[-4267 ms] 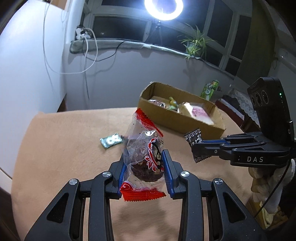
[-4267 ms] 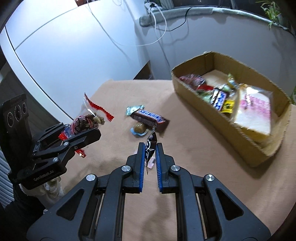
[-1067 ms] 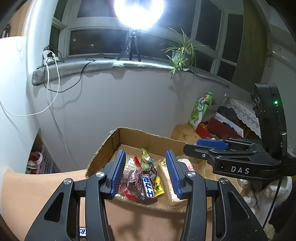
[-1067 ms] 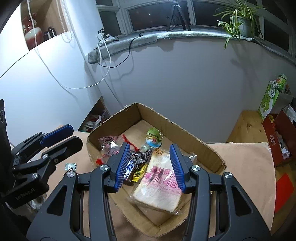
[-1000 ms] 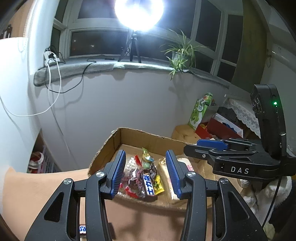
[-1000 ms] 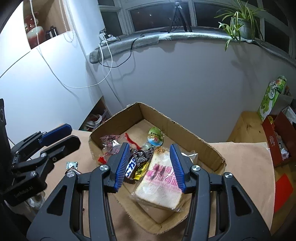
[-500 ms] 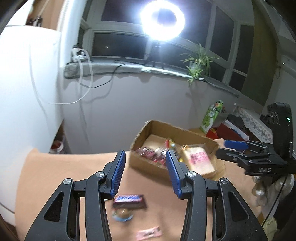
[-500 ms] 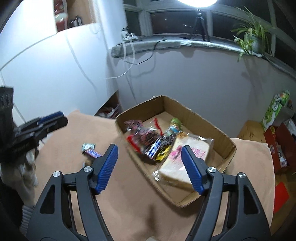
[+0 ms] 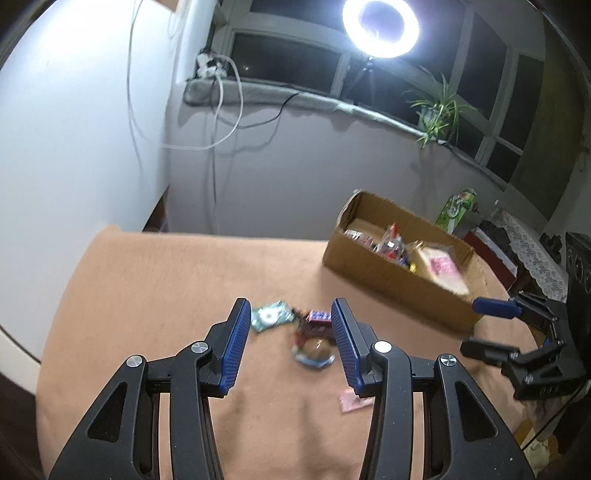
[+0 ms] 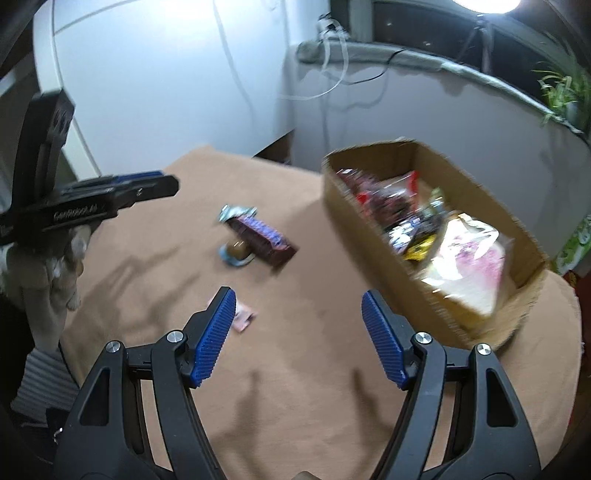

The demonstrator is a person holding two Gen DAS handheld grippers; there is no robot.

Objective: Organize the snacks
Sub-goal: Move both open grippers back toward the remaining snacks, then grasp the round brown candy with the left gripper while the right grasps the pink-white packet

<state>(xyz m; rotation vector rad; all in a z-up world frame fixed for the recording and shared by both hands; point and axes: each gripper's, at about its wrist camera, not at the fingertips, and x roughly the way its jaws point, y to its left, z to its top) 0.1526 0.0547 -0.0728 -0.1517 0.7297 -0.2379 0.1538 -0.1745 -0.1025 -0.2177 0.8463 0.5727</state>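
A cardboard box point(image 9: 391, 284) point(image 10: 373, 229) holds several wrapped snacks and a bag of bread point(image 10: 469, 258). On the tan table lie a dark chocolate bar point(image 10: 262, 236) point(image 9: 317, 318), a green-silver wrapper point(image 9: 269, 316) point(image 10: 236, 211), a round candy in blue wrap point(image 9: 313, 350) point(image 10: 236, 254) and a small pink packet point(image 9: 354, 400) point(image 10: 242, 318). My left gripper point(image 9: 288, 343) is open and empty above the loose snacks. My right gripper point(image 10: 299, 332) is open wide and empty, left of the box.
The tan table point(image 9: 147, 295) ends at a white wall on the left. A ring light point(image 9: 380, 27), a windowsill with cables and a plant point(image 9: 439, 110) stand behind. A green carton point(image 9: 456, 210) sits beyond the box.
Both grippers have pulled back from the box and tilted down toward the loose snacks on the table. The right jaws have opened wider.
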